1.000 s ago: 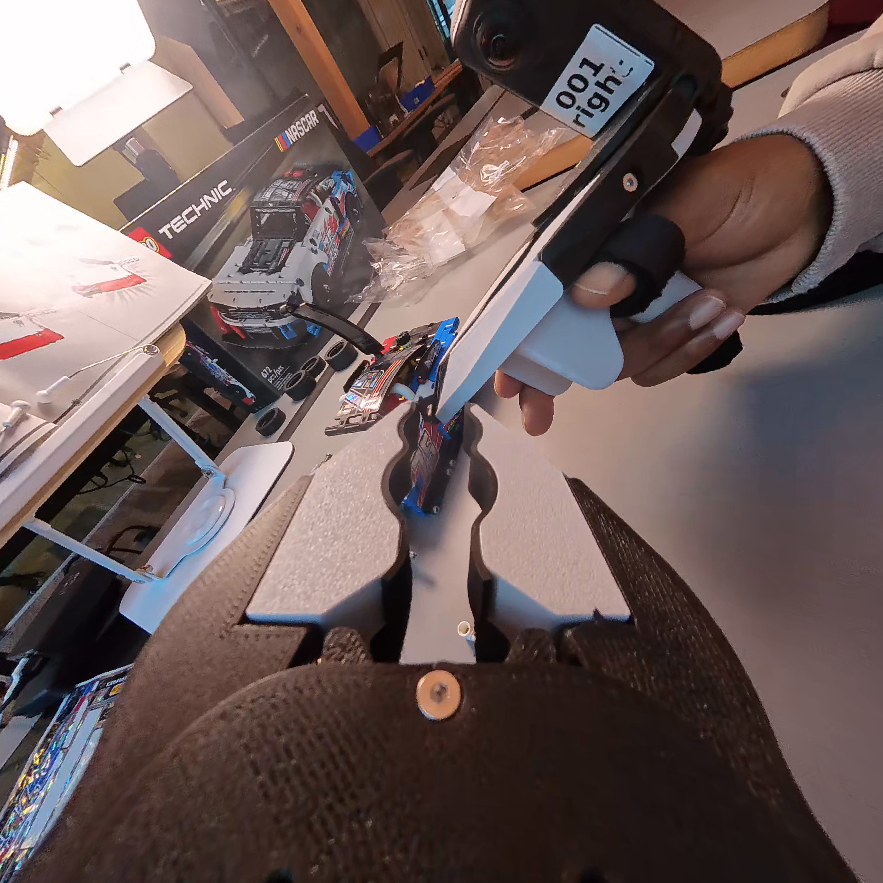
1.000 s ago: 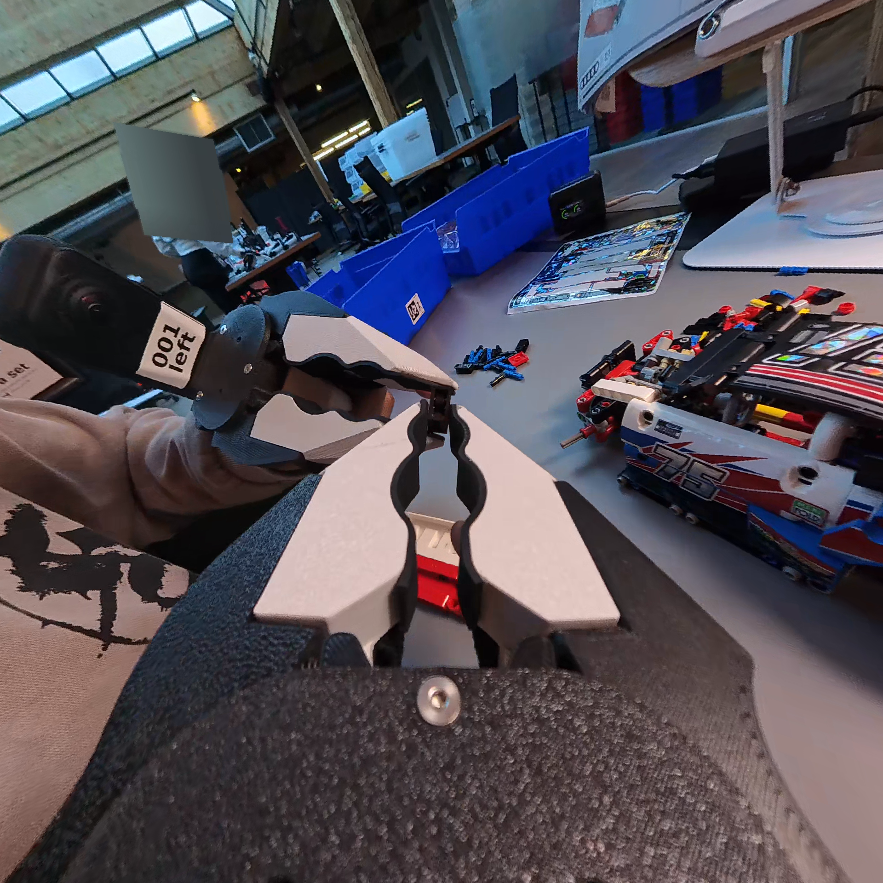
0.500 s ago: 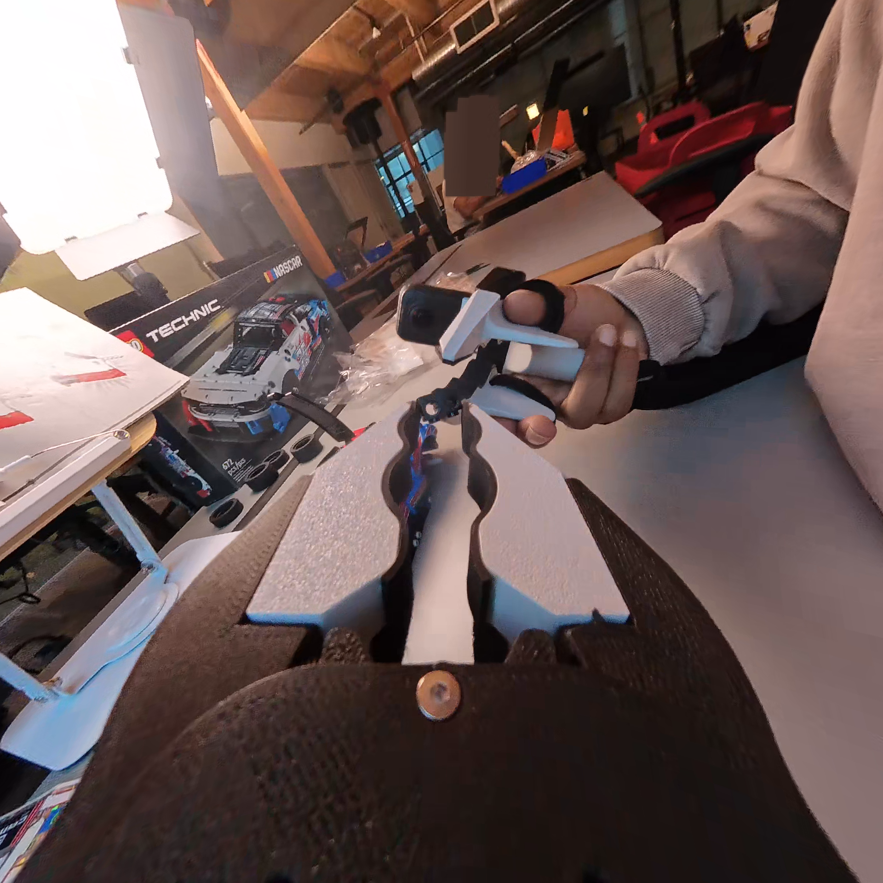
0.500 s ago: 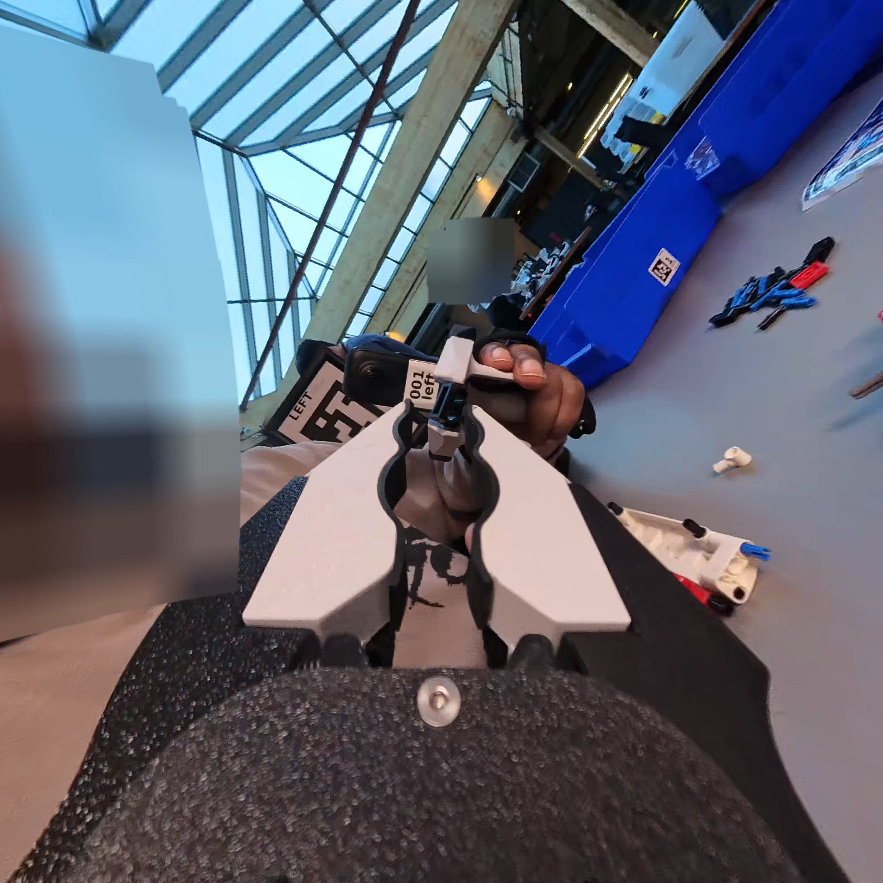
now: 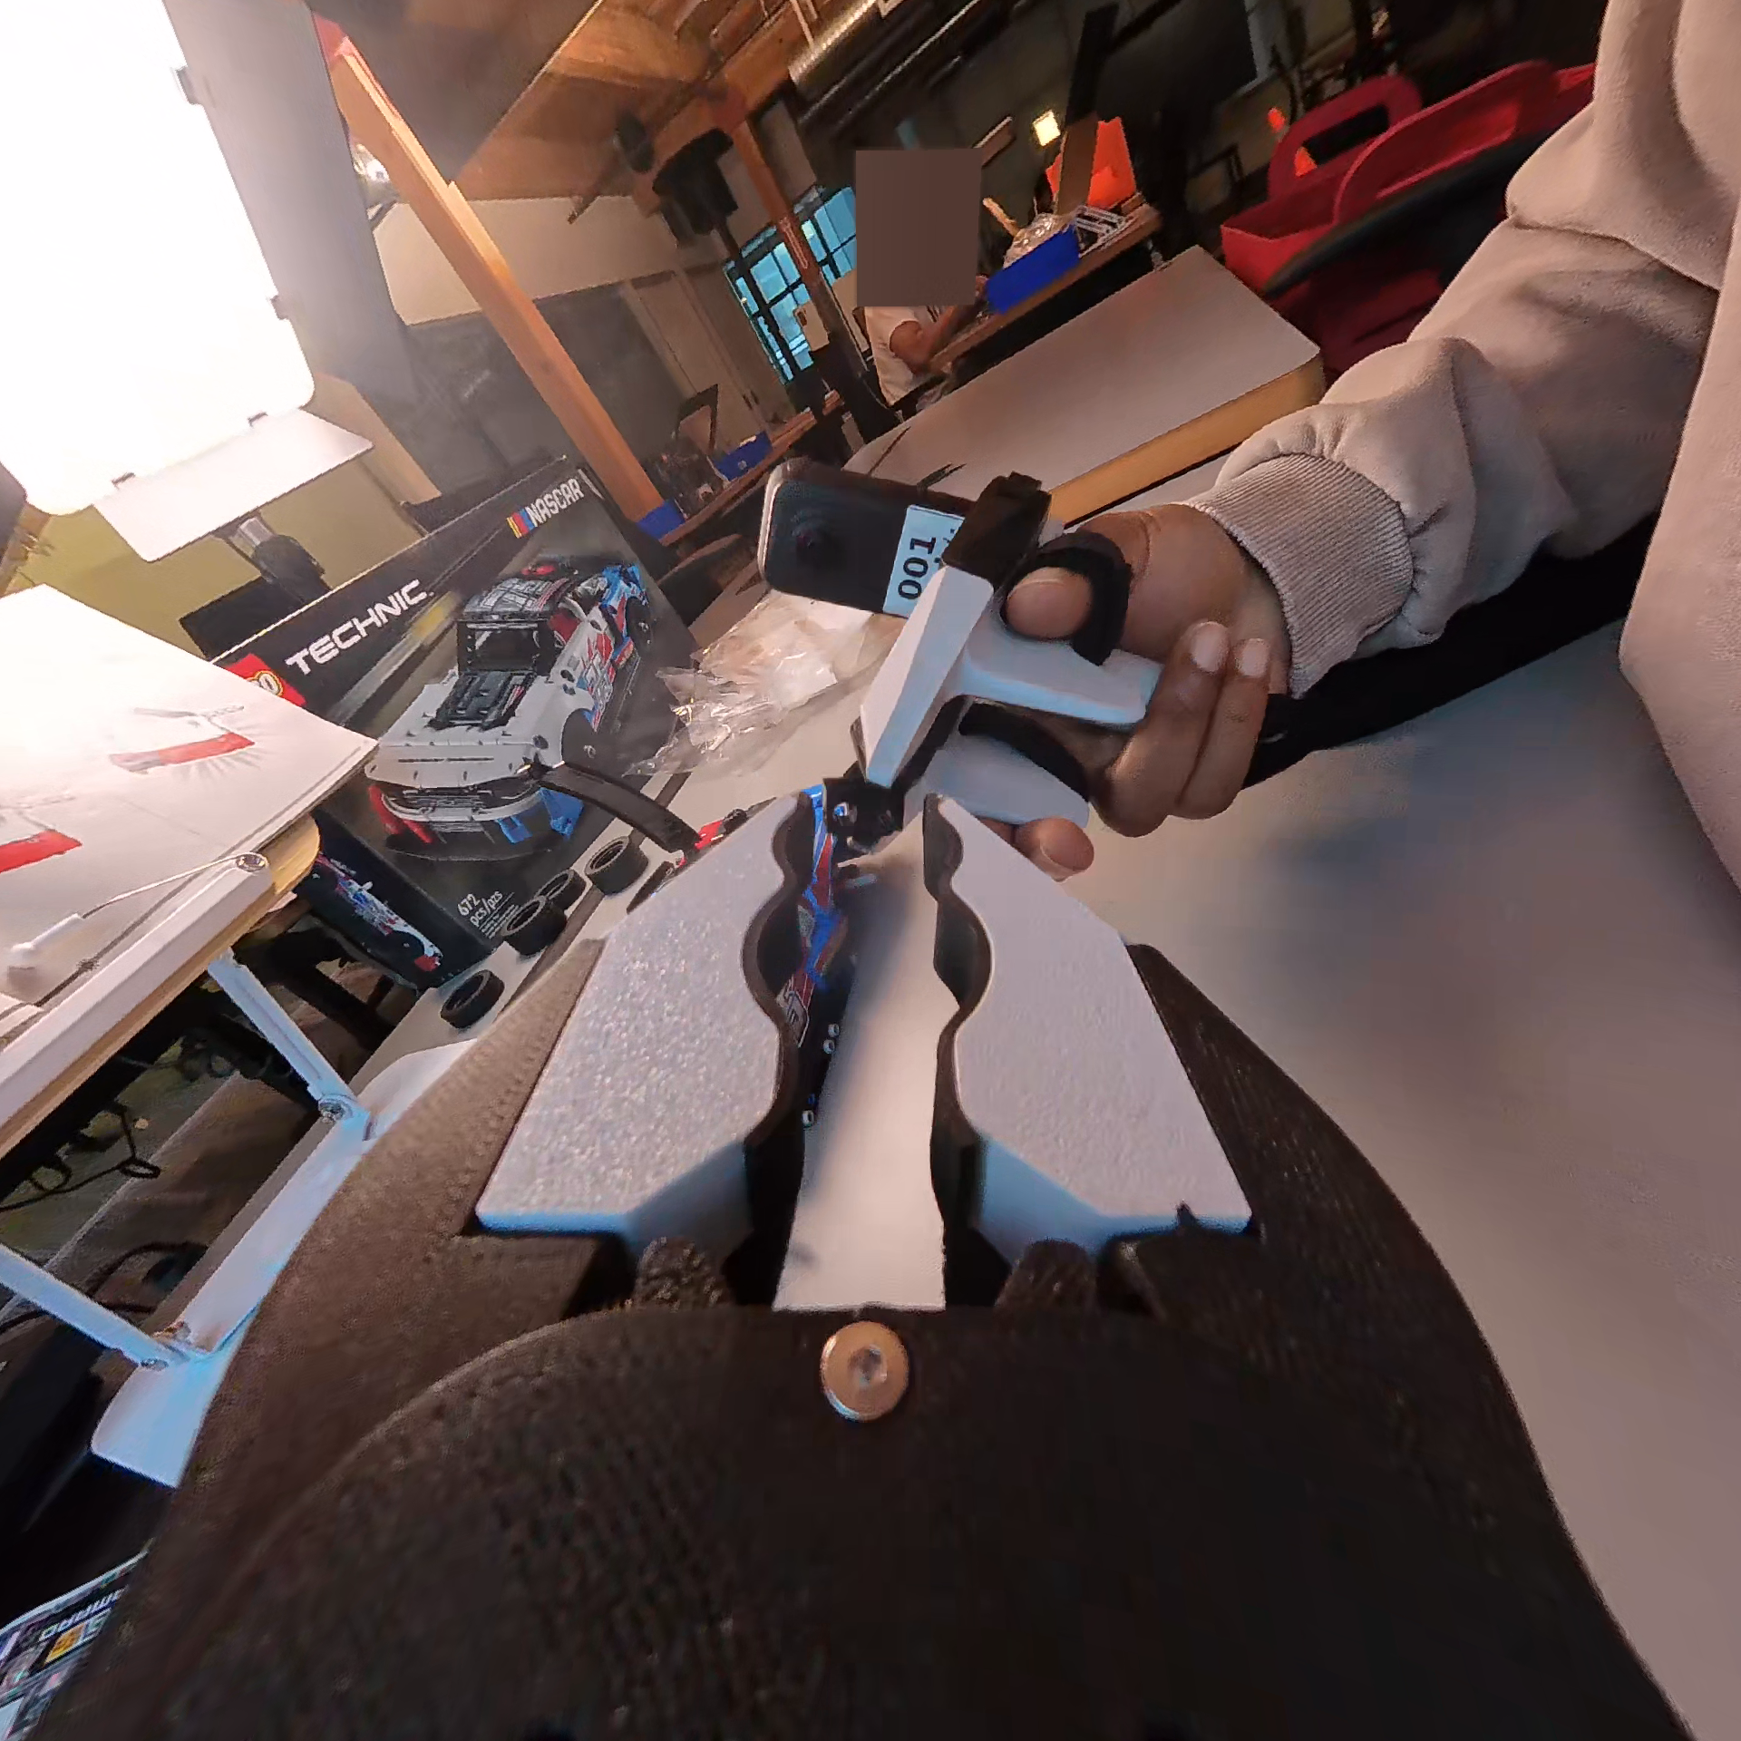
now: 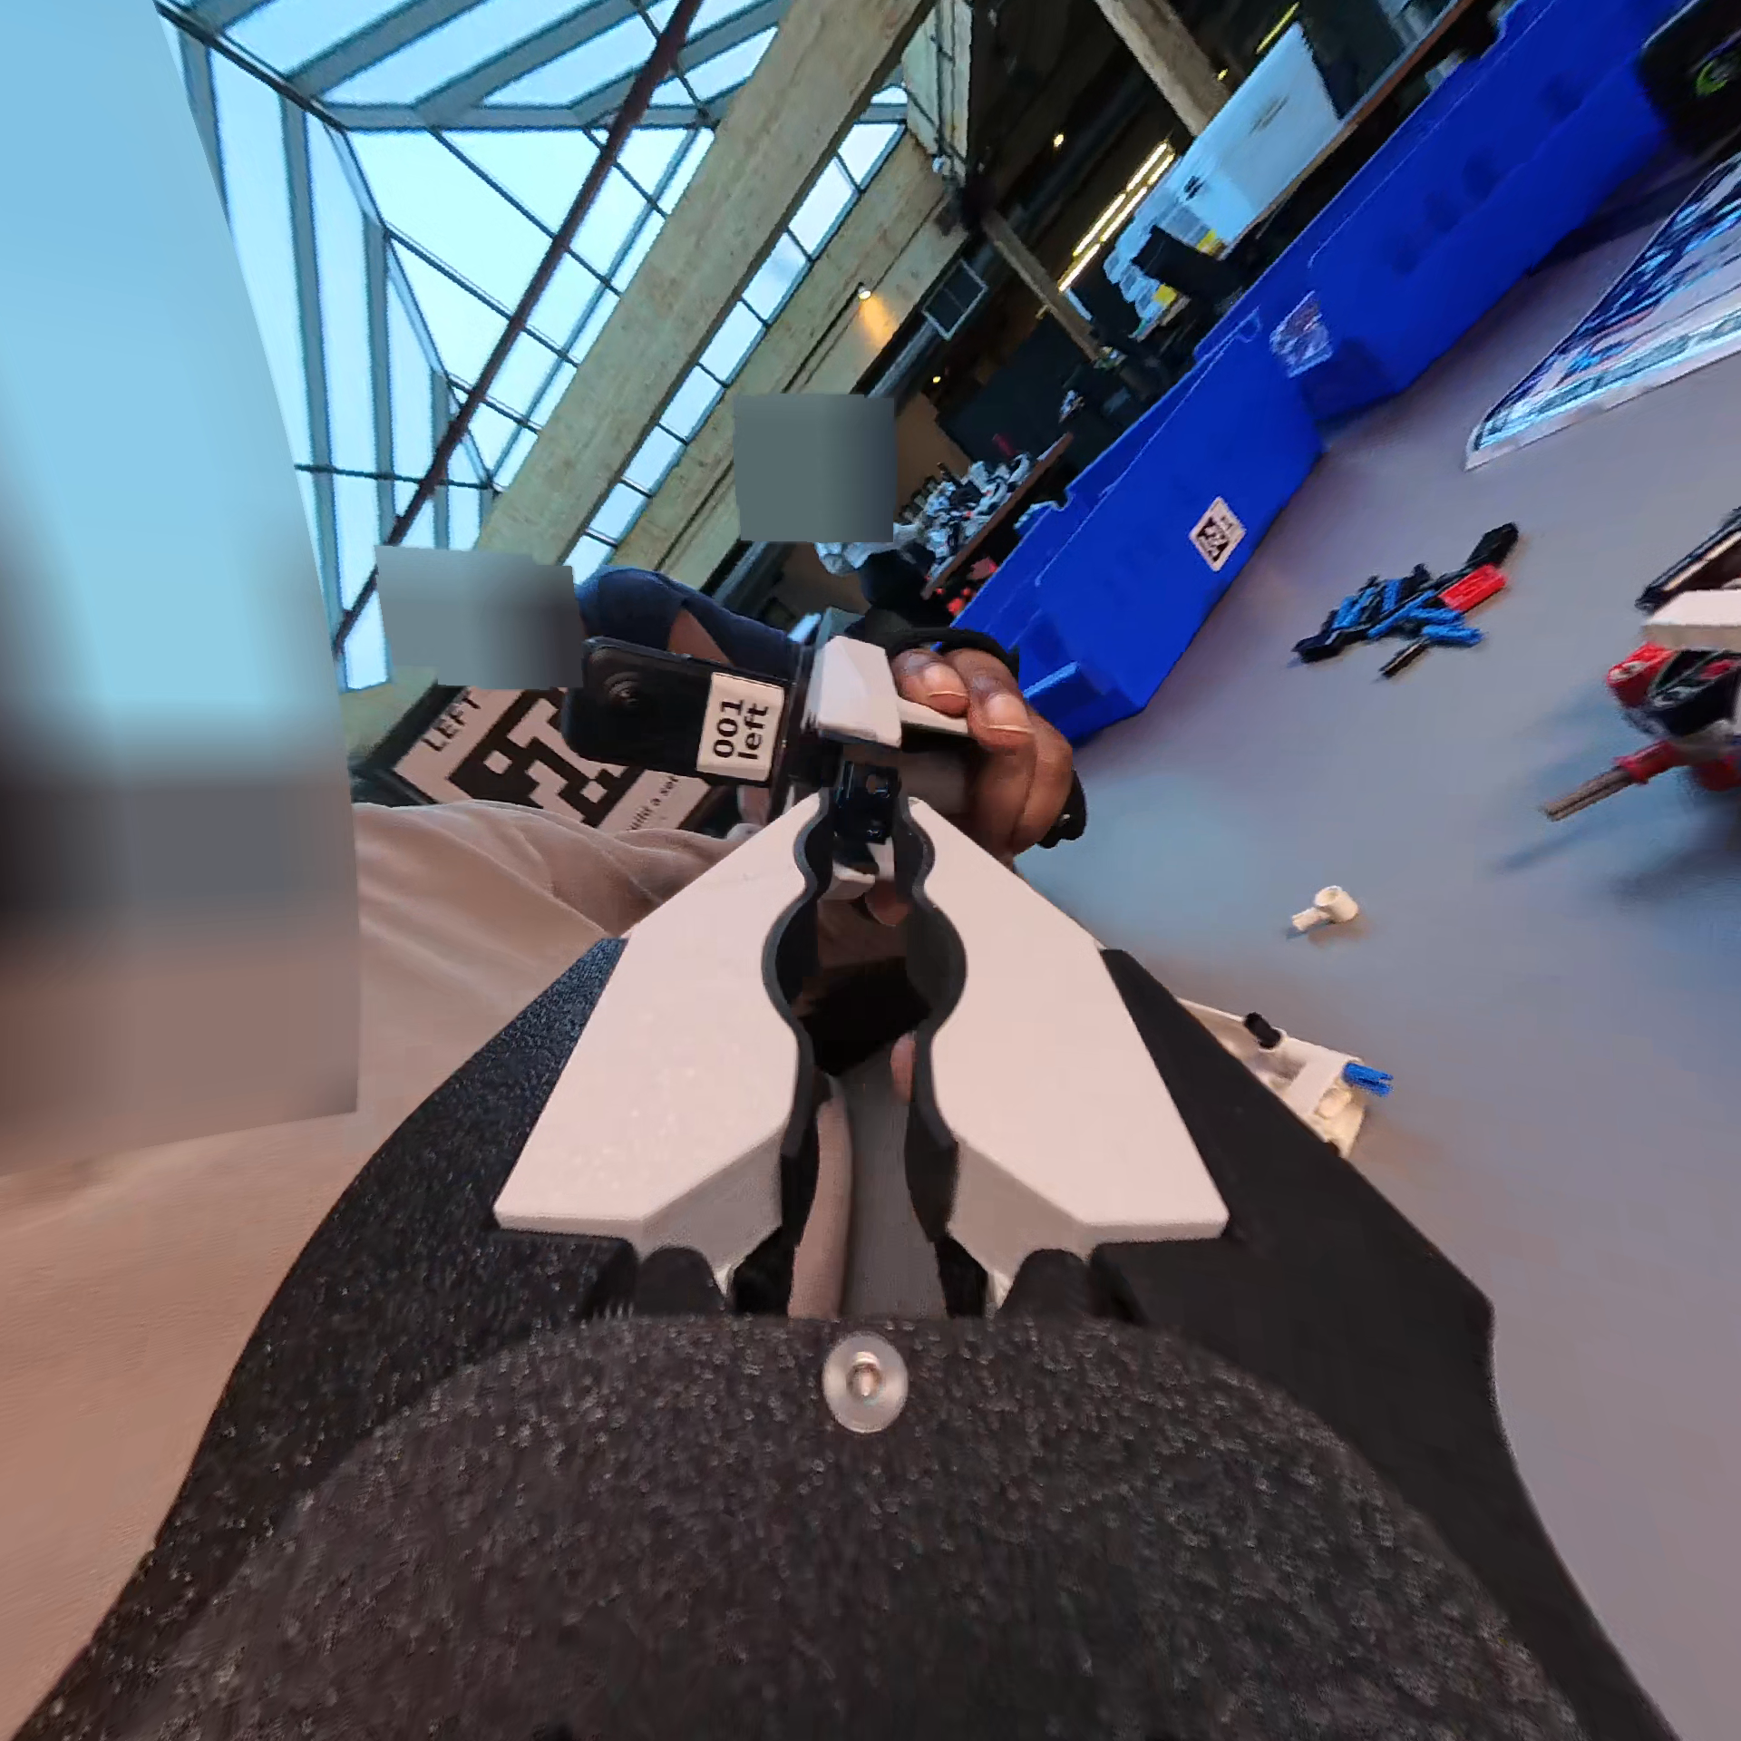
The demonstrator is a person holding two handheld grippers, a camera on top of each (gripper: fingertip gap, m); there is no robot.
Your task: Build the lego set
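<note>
My left gripper [image 5: 864,808] and my right gripper [image 6: 864,818] meet tip to tip above the grey table [image 5: 1413,989]. A small black lego piece [image 6: 862,808] with a white bit under it sits between both pairs of fingertips; it also shows in the left wrist view [image 5: 855,812]. Each gripper is shut on it. In the left wrist view the right gripper [image 5: 871,787] comes in from the upper right, held by a hand. The part-built race car [image 5: 816,933] shows through the gap between my left fingers, and at the right edge of the right wrist view [image 6: 1686,697].
The set's box [image 5: 509,716], loose tyres [image 5: 565,895], plastic bags [image 5: 763,678] and an instruction booklet on a stand [image 5: 141,744] lie to the left. A white sub-assembly [image 6: 1309,1083], a small white connector [image 6: 1324,909], a pile of blue pins [image 6: 1404,612] and blue bins [image 6: 1225,528] are on the table. My left and right fingertips are right by each other.
Both grippers have lifted from low over the table and tilted upward, staying tip to tip. Since half a second ago the two grippers have drawn closer together.
</note>
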